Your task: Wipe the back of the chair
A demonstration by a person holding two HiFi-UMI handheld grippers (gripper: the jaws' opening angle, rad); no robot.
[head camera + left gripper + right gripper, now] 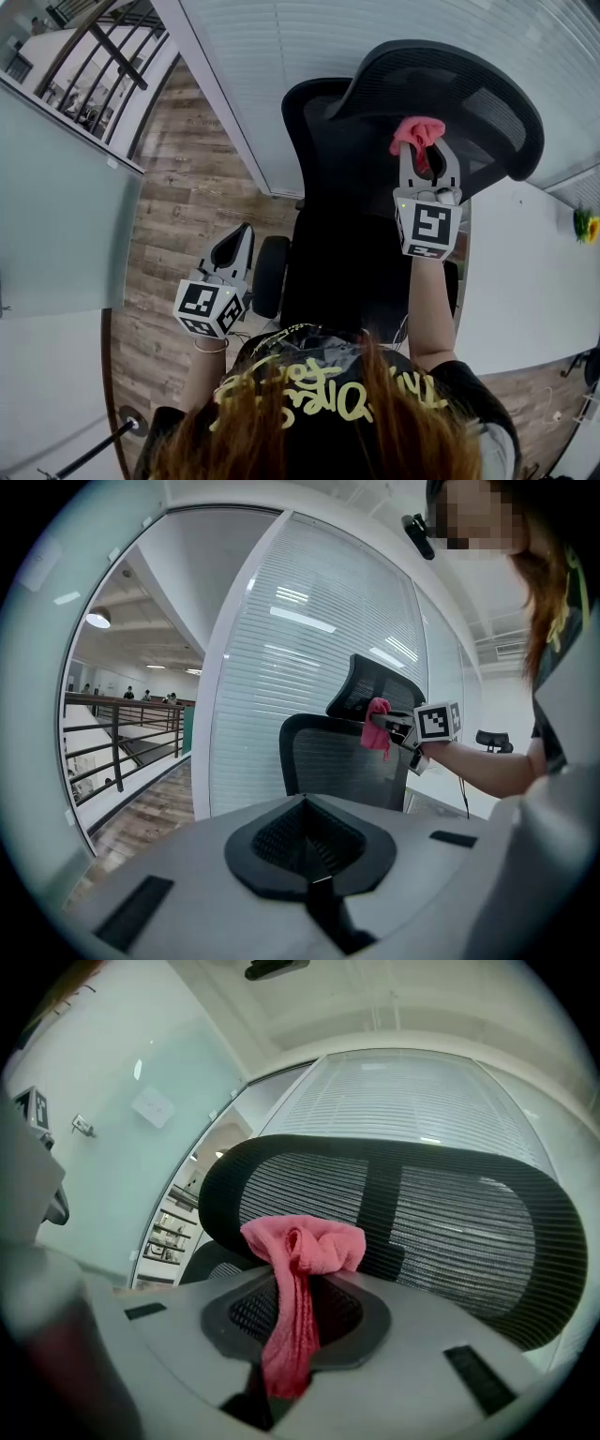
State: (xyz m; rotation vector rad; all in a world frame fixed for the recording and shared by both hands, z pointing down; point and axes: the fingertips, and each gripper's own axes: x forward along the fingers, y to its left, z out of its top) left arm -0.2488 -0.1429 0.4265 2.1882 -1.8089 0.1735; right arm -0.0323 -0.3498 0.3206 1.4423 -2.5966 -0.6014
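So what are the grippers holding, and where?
The right gripper pinches the pink cloth around its middle, a bunch poking out front. The left gripper holds nothing.

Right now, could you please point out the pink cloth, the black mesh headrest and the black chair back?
The pink cloth (305, 1246): right gripper view, bunched top.
The black mesh headrest (469, 1232): right gripper view, right-hand mesh.
The black chair back (342, 766): left gripper view, middle of mesh.

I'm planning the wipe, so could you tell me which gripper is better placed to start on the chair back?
Right. The right gripper holds the pink cloth in its jaws, raised close to the headrest; the left gripper sits low beside the chair, jaws together and empty.
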